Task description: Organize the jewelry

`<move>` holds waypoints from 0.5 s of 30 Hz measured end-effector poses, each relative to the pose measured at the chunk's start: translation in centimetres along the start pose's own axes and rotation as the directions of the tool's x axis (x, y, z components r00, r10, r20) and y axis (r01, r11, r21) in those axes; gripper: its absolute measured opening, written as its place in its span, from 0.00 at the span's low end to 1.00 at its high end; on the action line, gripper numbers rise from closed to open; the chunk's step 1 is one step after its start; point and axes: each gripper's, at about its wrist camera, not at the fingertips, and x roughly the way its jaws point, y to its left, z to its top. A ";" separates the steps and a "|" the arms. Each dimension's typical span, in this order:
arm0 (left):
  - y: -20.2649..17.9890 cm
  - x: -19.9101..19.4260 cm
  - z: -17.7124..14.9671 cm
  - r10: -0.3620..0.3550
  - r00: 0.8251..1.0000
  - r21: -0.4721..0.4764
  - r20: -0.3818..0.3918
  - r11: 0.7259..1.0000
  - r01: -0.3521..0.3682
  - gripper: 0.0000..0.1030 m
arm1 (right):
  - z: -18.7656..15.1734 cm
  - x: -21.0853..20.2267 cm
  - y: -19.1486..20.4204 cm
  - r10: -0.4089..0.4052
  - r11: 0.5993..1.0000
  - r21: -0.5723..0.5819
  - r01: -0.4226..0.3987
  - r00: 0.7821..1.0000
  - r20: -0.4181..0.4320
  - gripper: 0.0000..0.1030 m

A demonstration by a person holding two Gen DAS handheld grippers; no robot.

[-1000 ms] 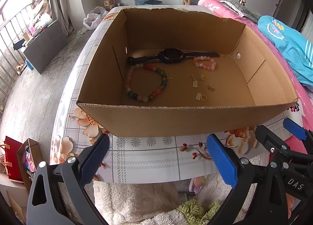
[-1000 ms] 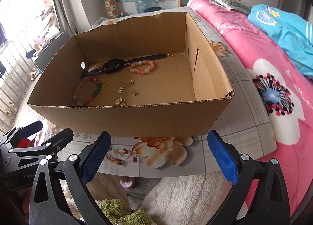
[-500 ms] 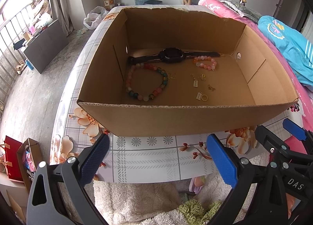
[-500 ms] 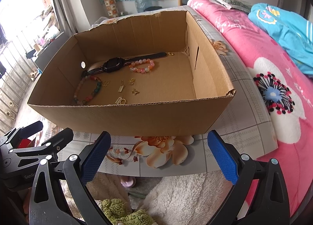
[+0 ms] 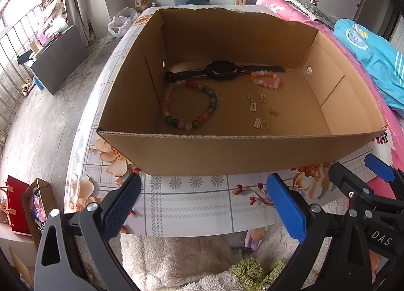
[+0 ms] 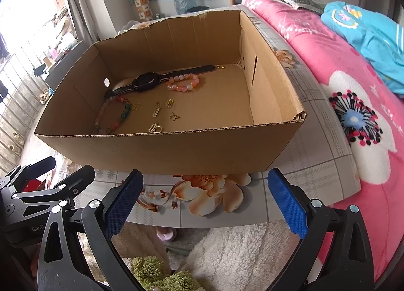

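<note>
An open cardboard box [image 5: 227, 154] [image 6: 176, 152] stands on a floral table. Inside lie a black watch [image 5: 222, 71] [image 6: 149, 80], a multicoloured bead bracelet [image 5: 189, 106] [image 6: 113, 116], a pink bead bracelet [image 5: 265, 80] [image 6: 183, 83], several small gold charms [image 5: 262, 107] [image 6: 161, 111] and a gold ring [image 5: 264, 125] [image 6: 159, 128]. My left gripper [image 5: 204, 207] is open and empty in front of the box's near wall. My right gripper [image 6: 205, 205] is open and empty, also in front of the box, beside the left one.
The table [image 5: 192, 207] edge lies just under both grippers, with a fluffy rug [image 6: 240, 253] below. A pink bed [image 6: 353, 89] with a blue blanket runs along the right. A red bag [image 5: 15, 207] sits on the floor at left.
</note>
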 end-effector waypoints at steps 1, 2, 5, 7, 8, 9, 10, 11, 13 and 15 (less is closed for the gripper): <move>0.0 0.1 0.0 0.000 1.000 0.001 -0.002 1.000 0.000 0.95 | 0.0 0.0 -0.1 0.001 1.000 -0.001 -0.001 1.000 -0.001 0.92; -0.1 0.1 0.0 0.000 1.000 0.001 -0.002 1.000 0.000 0.95 | 0.0 0.0 -0.1 0.001 1.000 0.000 -0.001 1.000 -0.001 0.92; -0.2 0.2 0.1 0.001 1.000 0.003 -0.003 1.000 -0.001 0.95 | 0.0 0.1 -0.2 0.003 1.000 0.001 -0.003 1.000 -0.002 0.92; -0.2 0.2 0.1 0.001 1.000 0.002 -0.003 1.000 -0.001 0.95 | 0.0 0.1 -0.3 0.003 1.000 0.000 -0.003 1.000 -0.002 0.92; -0.2 0.2 0.1 0.001 1.000 0.002 -0.004 1.000 -0.001 0.95 | 0.0 0.1 -0.3 0.003 1.000 -0.001 -0.003 1.000 -0.002 0.92; -0.2 0.2 0.1 0.001 1.000 0.002 -0.004 1.000 -0.001 0.95 | 0.0 0.1 -0.3 0.003 1.000 -0.001 -0.003 1.000 -0.002 0.92; -0.3 0.2 0.1 0.001 1.000 0.002 -0.004 1.000 -0.001 0.95 | 0.0 0.1 -0.3 0.004 1.000 -0.001 -0.004 1.000 -0.003 0.92; -0.3 0.2 0.1 0.001 1.000 0.002 -0.004 1.000 -0.001 0.95 | 0.0 0.1 -0.3 0.004 1.000 -0.001 -0.004 1.000 -0.002 0.92; -0.3 0.2 0.1 0.002 1.000 0.002 -0.003 1.000 -0.002 0.95 | 0.1 0.1 -0.3 0.005 1.000 -0.001 -0.005 1.000 -0.002 0.92; -0.2 0.2 0.1 0.001 1.000 0.001 -0.004 1.000 -0.001 0.95 | 0.1 0.1 -0.3 0.004 1.000 -0.001 -0.004 1.000 -0.003 0.92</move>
